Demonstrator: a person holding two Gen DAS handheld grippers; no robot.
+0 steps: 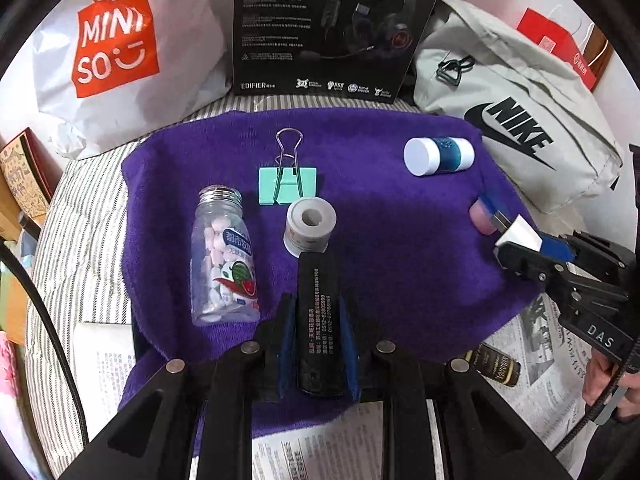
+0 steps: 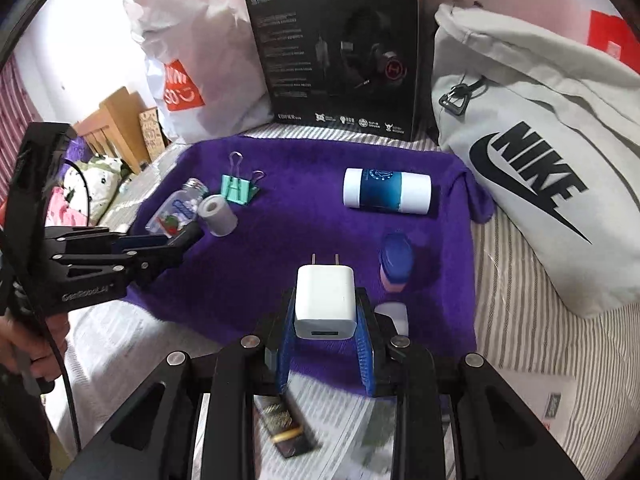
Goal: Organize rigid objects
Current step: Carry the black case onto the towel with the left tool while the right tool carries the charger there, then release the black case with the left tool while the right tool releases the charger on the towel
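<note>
My left claw [image 1: 316, 344] grips a stiff black tube [image 1: 318, 312]; right claw [image 2: 326, 344] clamps the light, slick charger [image 2: 325, 302] by its flat sides.

White charger [image 2: 325, 300], black tube [image 1: 318, 320] — both clamped.

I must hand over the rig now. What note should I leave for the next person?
Left gripper: shut on a black tube, above the purple towel.
Right gripper: shut on a white charger.
Already on the towel: candy bottle, green clip, tape roll, white-and-blue container, small blue-capped jar.
Left: set down tube and charger; a small dark packet lies on the newspaper.
</note>
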